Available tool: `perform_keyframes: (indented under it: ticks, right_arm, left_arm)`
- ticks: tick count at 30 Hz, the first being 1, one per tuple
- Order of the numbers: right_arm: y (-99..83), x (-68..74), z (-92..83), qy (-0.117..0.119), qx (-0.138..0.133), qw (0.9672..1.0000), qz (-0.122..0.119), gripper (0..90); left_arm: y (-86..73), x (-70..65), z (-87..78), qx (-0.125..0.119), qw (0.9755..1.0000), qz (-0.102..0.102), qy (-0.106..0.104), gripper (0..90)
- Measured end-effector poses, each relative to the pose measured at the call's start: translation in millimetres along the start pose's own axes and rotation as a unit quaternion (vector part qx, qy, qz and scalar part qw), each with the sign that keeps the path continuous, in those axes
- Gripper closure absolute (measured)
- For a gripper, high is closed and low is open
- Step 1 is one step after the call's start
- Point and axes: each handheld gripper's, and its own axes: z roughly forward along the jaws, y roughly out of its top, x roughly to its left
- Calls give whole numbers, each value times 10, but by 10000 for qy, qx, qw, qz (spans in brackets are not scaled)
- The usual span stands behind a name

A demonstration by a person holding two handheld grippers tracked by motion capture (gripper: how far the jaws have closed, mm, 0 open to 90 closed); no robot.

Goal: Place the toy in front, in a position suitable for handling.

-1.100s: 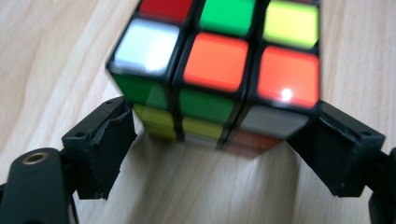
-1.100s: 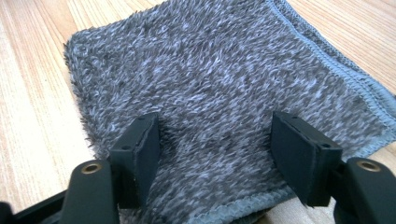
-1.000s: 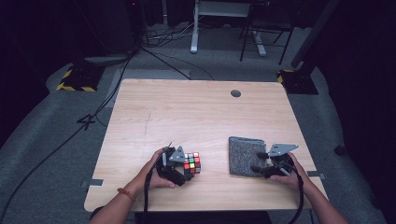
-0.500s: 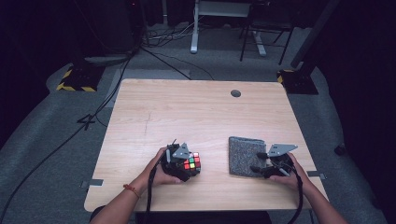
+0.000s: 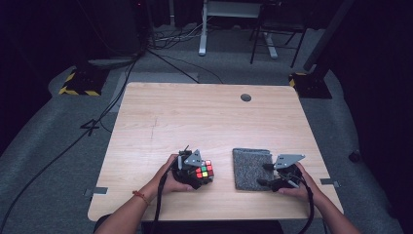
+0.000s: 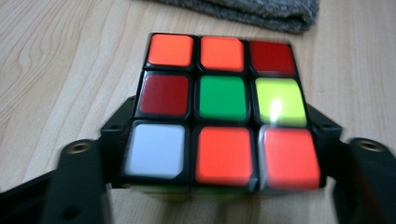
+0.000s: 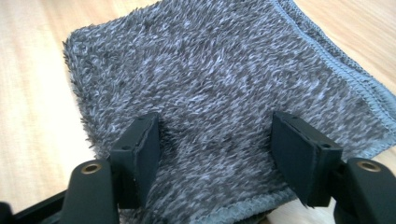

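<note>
A scrambled Rubik's cube (image 5: pixel 204 171) rests on the wooden table (image 5: pixel 195 117) near its front edge, left of centre. My left gripper (image 5: pixel 200 175) has just been closing and is now shut on it. In the left gripper view the black jaws press the cube (image 6: pixel 222 109) on both sides at its near end, so the left gripper (image 6: pixel 219 137) grips it. A folded grey towel (image 5: pixel 249 166) lies flat to the right. My right gripper (image 5: pixel 263 174) stands open over the towel's right edge. In the right gripper view the right gripper (image 7: pixel 217 140) has its jaws wide apart above the towel's pile (image 7: pixel 210 70).
A round cable hole (image 5: pixel 246 97) sits near the table's far edge. Beyond the table are a white desk frame (image 5: pixel 202 29), a chair base (image 5: pixel 272 44) and floor cables (image 5: pixel 87 131). Bare wood stretches across the far half of the table.
The left gripper's jaws have closed in on the cube and now grip it. The cube has hardly shifted. The right gripper and the towel are as before.
</note>
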Motion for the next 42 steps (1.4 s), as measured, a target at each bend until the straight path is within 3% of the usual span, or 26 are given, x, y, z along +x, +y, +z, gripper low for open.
perform_keyframes:
  ticks: [3,10,18,23,28,32,34,37,40,42]
  right_arm:
    - [45,104,32,154,46,9997,-179,340]
    - [135,313,108,441,91,9978,-481,340]
    - [196,432,115,475,107,9967,-650,320]
    - [334,616,137,516,-86,9950,-852,298]
    - [408,632,288,300,26,9964,-797,241]
    - [372,557,352,473,103,9969,-625,227]
    - [343,523,364,551,4,9967,-600,240]
    - [337,519,358,524,2,9969,-579,273]
    - [339,491,318,421,32,9979,-498,467]
    - [337,477,309,394,30,9980,-489,509]
  left_arm:
    - [6,-34,-3,35,9999,102,-39,334]
    - [3,-71,0,51,9998,126,-119,335]
    - [-1,-184,-6,91,9993,281,-234,336]
    - [1,-271,1,120,9988,368,-309,336]
    - [0,-321,26,138,9983,447,-350,335]
    - [-12,-324,44,215,9982,454,-331,331]
    - [-29,-333,94,364,9977,482,-309,323]
    - [-31,-325,95,353,9979,437,-337,317]
    - [-41,-321,94,364,9983,357,-290,265]
    - [-48,-311,89,347,9985,331,-259,249]
